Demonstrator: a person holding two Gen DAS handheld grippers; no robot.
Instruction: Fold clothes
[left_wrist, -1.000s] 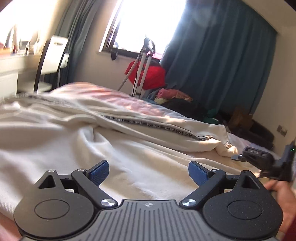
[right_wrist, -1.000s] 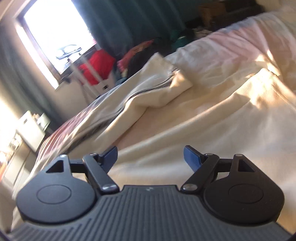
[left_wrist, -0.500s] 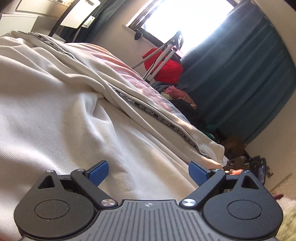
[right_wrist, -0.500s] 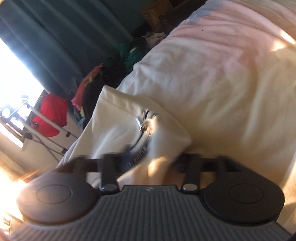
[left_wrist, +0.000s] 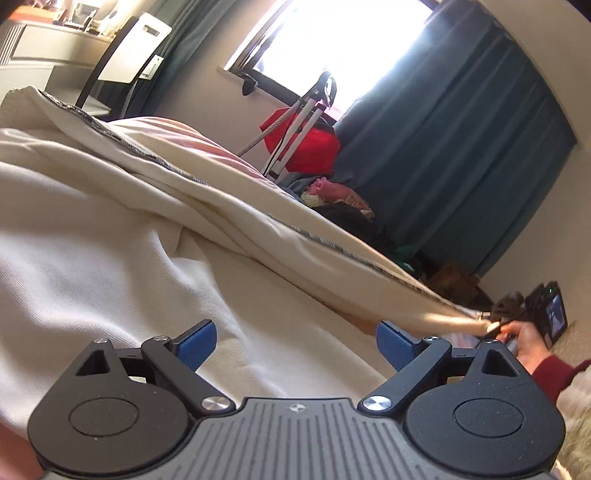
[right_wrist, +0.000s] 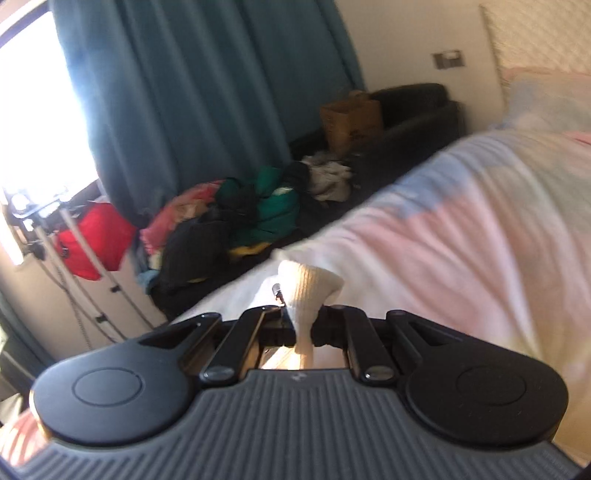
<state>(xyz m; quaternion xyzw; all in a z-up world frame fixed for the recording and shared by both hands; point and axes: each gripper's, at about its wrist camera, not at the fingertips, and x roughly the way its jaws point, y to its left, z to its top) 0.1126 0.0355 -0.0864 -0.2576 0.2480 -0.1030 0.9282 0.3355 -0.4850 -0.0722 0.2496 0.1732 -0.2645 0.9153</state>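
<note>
A cream zip-up garment (left_wrist: 110, 258) lies spread over the bed, its zipper edge (left_wrist: 325, 240) drawn taut towards the right. My left gripper (left_wrist: 295, 339) hovers low over the cloth, open, with nothing between its blue pads (left_wrist: 195, 343). My right gripper (right_wrist: 301, 325) has its jaws closing tight on the garment's corner (right_wrist: 306, 284), next to the metal zip pull (right_wrist: 277, 290). In the left wrist view the right gripper (left_wrist: 493, 323) and the hand (left_wrist: 524, 339) holding it are at the far right, with the corner lifted off the bed.
A pink and pale blue bedsheet (right_wrist: 461, 240) covers the bed. Beyond the bed are a clothes pile (right_wrist: 240, 214), a red bag (right_wrist: 92, 240) on a tripod stand, teal curtains (right_wrist: 184, 92), a dark sofa (right_wrist: 417, 107) with a brown paper bag (right_wrist: 351, 118).
My right gripper shut on the garment's corner and rose with it, stretching the zipper edge. My left gripper stayed open, rolling a little over the cloth.
</note>
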